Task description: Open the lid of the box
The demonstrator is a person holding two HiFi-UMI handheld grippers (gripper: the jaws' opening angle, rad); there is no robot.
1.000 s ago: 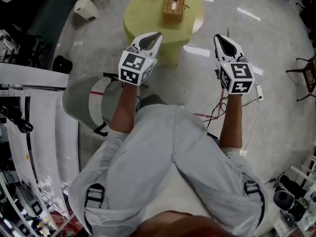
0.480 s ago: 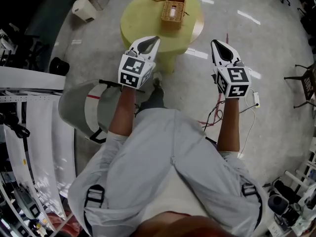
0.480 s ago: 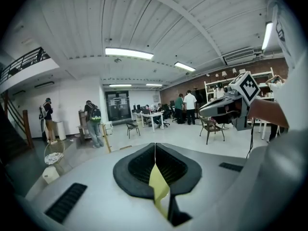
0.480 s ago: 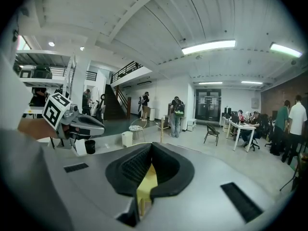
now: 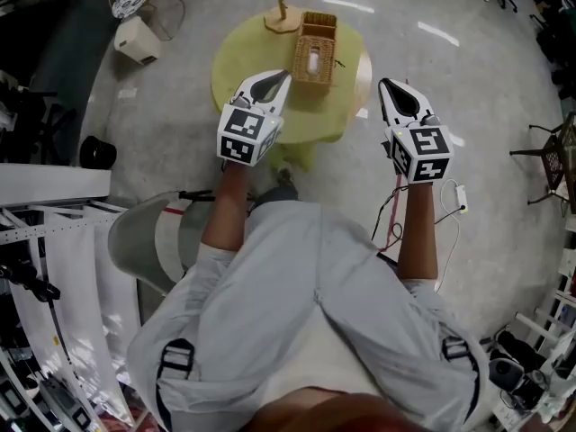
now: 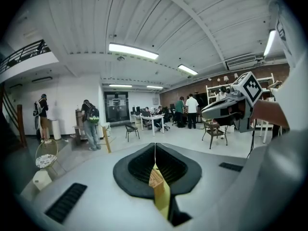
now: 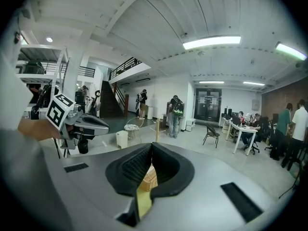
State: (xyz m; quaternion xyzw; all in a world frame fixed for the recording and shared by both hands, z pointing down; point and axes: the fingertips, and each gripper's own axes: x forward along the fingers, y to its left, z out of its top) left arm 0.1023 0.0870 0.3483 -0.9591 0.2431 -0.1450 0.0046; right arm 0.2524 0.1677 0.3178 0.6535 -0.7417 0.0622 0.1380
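Observation:
A woven wicker box [image 5: 314, 59] with a slot in its lid stands on a round yellow table [image 5: 247, 57] ahead of me. My left gripper [image 5: 287, 74] is held over the table's near edge, just left of the box, with its jaws shut and nothing in them. To the right of the table, my right gripper [image 5: 384, 83] hangs over the floor, also shut and empty. In the left gripper view the box [image 6: 156, 177] shows as a sliver below the closed jaws [image 6: 155, 146]. The right gripper view shows the same box [image 7: 148, 177] under its closed jaws [image 7: 151, 146].
A wooden stand [image 5: 282, 12] sits at the table's far edge. On the floor are a white bin [image 5: 137, 39], a grey chair [image 5: 148, 232] to my left, and cables with a power strip [image 5: 450, 196] to my right. Several people stand far off [image 6: 90, 124].
The table and box have slid down the head view, closer to me. The left gripper now overlaps the table's near edge. Both grippers stay shut.

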